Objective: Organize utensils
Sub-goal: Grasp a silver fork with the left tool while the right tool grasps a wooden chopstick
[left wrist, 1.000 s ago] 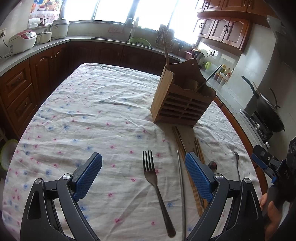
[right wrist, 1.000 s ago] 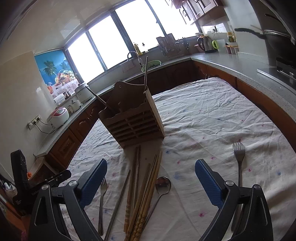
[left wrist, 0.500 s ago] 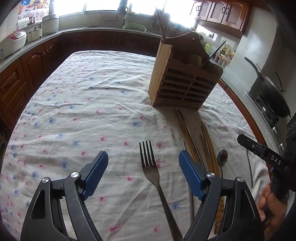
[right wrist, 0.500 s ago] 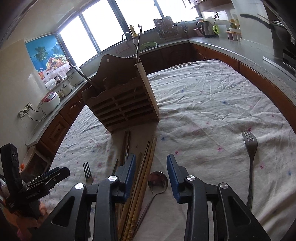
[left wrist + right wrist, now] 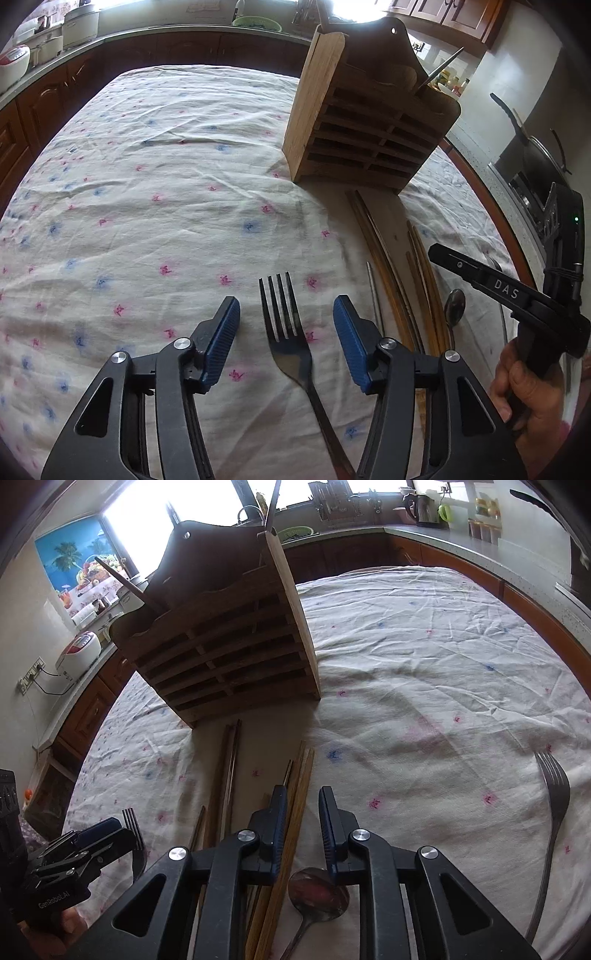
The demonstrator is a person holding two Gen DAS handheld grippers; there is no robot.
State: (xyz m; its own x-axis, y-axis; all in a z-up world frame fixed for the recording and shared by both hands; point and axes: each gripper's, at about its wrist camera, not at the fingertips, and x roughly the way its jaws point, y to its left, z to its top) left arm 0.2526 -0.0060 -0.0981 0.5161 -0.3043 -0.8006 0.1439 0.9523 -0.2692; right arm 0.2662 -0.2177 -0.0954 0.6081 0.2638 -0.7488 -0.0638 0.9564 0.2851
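Both my grippers pitch down at cloth: left gripper [image 5: 286, 332] jaws closing, still spread astride dark metal fork [image 5: 286, 332]; right gripper [image 5: 302, 823] narrowing w/ gap, above steel spoon [image 5: 319, 893], not pinching.

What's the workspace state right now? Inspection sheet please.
Surface: wrinkled floral tablecloth.
Job's things: wooden utensil holder upright; dark fork, chopsticks, spoon, second fork lying flat.
Clutter: nothing seen on the cloth.
Grippers: left gripper open astride the dark fork, jaws just closing; right gripper narrow above the spoon, jaws just closing, pressing nothing.
Cables: appliance cord at wall socket.
Surroundings: rice cooker, kettle, wok.
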